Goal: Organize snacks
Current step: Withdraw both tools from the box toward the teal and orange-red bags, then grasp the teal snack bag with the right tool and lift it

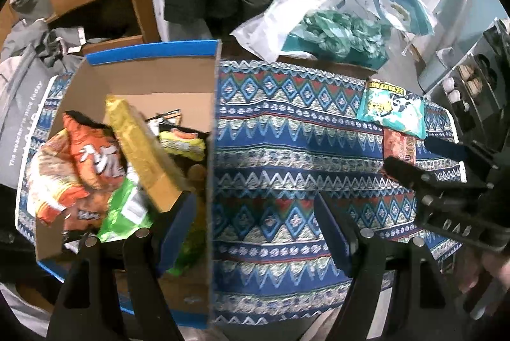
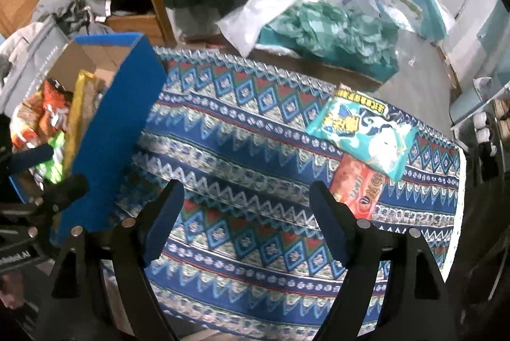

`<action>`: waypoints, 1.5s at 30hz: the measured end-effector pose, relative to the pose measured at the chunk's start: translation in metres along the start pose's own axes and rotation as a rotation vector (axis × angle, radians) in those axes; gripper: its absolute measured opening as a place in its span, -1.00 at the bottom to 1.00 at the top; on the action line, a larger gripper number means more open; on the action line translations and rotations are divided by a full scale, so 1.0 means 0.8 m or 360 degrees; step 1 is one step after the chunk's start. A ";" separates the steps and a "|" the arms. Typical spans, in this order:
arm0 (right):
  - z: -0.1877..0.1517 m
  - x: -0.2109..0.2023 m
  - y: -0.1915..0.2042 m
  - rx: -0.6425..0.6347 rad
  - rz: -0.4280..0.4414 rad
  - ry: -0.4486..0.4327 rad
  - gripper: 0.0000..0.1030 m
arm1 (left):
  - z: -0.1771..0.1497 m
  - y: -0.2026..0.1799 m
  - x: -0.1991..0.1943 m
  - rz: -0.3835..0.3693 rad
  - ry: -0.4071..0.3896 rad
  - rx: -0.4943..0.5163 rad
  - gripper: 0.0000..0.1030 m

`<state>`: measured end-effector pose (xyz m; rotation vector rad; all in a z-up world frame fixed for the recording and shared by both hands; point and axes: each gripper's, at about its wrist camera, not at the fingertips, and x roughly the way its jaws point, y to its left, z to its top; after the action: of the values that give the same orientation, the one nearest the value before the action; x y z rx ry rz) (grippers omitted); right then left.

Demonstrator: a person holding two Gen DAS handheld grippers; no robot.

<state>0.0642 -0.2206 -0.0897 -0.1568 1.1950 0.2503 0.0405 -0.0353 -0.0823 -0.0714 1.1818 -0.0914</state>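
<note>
My right fingers (image 2: 247, 219) spread, empty. Teal pack (image 2: 363, 133) on bench ahead-right, overlapping orange pack (image 2: 357, 191); its long axis runs diagonally. Left fingers (image 1: 255, 229) spread, empty, straddling box (image 1: 210, 149) wall. Right hand nearer.

1. The tablecloth (image 2: 242, 149), under and ahead of the right gripper's fingers (image 2: 328, 223), has blue, white, teal and red zigzag and diamond bands.
2. The cardboard box (image 1: 216, 105), by the left gripper's left finger (image 1: 178, 223), is brown inside with a blue rim; its outer wall is blue.
3. Inside it: an orange packet (image 1: 92, 156) with white lettering, a gold-yellow carton (image 1: 140, 149), a bright green packet (image 1: 127, 210).
4. Beyond the right gripper's right finger: a teal packet (image 2: 363, 133) with yellow lettering and a white figure, overlapping an orange-red packet (image 2: 357, 191).
5. The finger pads are dark blue on black.
</note>
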 end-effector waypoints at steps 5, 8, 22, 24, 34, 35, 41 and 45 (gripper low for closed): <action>0.002 0.017 -0.034 -0.0015 -0.0034 0.0065 0.55 | 0.023 -0.027 0.021 0.0019 0.0030 0.0043 0.51; 0.012 0.028 -0.057 -0.0058 -0.0047 0.0104 0.55 | 0.038 -0.044 0.038 -0.0027 0.0091 0.0057 0.53; 0.090 0.095 -0.150 -0.0379 -0.0197 0.0109 0.55 | 0.100 -0.101 0.137 -0.0126 0.0222 0.0087 0.53; 0.096 0.109 -0.154 -0.0454 -0.0200 0.0130 0.55 | 0.104 -0.104 0.150 -0.0123 0.0244 0.0097 0.53; 0.076 0.163 -0.164 -0.0628 -0.0233 0.0304 0.56 | 0.117 -0.123 0.195 -0.0163 0.0297 0.0130 0.53; 0.071 0.165 -0.164 -0.0632 -0.0231 0.0322 0.56 | 0.117 -0.125 0.197 -0.0172 0.0302 0.0131 0.53; 0.034 0.162 -0.148 -0.0632 -0.0185 0.0383 0.56 | 0.106 -0.130 0.203 -0.0208 0.0334 0.0136 0.53; 0.030 0.173 -0.143 -0.0546 -0.0240 0.0348 0.57 | 0.096 -0.128 0.205 -0.0206 0.0352 0.0140 0.53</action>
<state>0.1644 -0.3098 -0.2112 -0.5839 1.3424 0.3101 0.1699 -0.1545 -0.1933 -0.0612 1.3918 -0.2709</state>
